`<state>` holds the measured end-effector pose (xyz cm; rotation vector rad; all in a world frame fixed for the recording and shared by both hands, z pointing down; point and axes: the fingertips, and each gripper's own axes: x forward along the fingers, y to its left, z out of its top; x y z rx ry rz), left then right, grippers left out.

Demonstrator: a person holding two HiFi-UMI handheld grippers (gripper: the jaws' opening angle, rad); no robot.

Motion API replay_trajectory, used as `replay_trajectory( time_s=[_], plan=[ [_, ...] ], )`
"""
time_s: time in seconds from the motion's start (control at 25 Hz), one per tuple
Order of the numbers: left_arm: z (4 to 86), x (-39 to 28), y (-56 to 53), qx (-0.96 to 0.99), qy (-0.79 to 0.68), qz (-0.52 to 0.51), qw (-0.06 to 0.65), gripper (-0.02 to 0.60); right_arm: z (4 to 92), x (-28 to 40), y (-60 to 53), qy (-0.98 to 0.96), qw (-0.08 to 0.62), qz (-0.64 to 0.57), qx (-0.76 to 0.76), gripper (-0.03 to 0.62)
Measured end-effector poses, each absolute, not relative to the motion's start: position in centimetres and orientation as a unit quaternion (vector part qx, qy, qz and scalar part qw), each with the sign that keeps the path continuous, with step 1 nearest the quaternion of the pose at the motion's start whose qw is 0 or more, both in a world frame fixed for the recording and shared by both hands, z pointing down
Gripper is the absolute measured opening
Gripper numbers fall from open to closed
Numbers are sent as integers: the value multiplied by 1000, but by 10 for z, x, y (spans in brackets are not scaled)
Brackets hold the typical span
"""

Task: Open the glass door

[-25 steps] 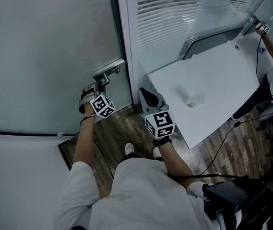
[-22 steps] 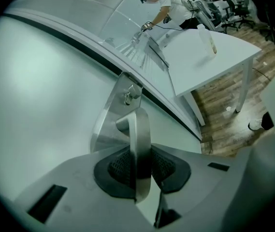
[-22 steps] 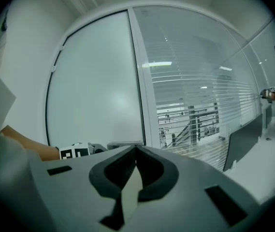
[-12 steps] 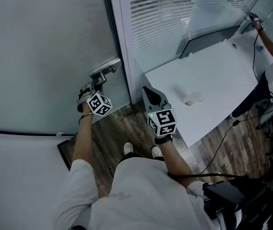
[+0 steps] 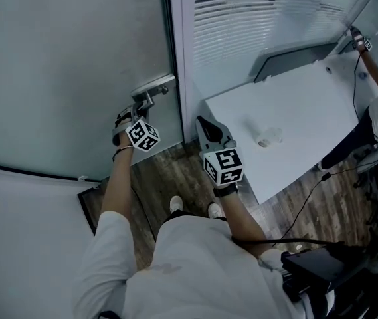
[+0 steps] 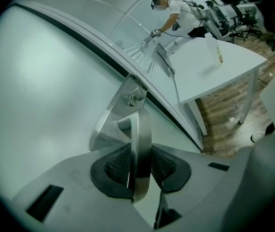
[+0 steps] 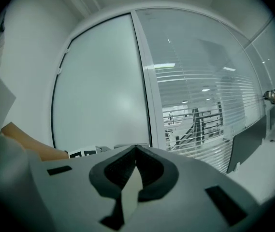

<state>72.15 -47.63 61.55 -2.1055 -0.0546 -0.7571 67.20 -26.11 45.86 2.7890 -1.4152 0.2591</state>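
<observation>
Glass door (image 5: 76,65), frosted, is seen filling the upper left of the head view, its right edge set beside the white frame (image 5: 183,58). A metal handle (image 5: 150,97) is mounted low on the door near that edge. The handle's lever is pinched by the left gripper (image 6: 139,170): in the left gripper view it stands upright between the two jaws and is touched by both dark pads (image 6: 115,166). The right gripper (image 5: 204,126) is held clear of the door, just in front of the frame and beside the white table (image 5: 288,111). Its jaws are pressed together, with nothing caught between them.
</observation>
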Motion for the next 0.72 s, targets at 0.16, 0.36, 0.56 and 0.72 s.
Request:
replay_trajectory(
  time_s=[0.16,0.36,0.56,0.72],
  plan=[
    [614,723,-473,-862,-24,-300,408,64,451,667,-260,-455,3,79,887,3],
    [619,721,-465,-886,-21,-273,375,64,449,664,-260,-458,10,73,886,3],
    [618,717,-462,-874,-34,-283,394,63,444,666,-259,-456,8,66,887,3],
    [624,706,-459,-869,-38,-295,396,63,443,658,-258,-455,6,66,888,2]
  ],
)
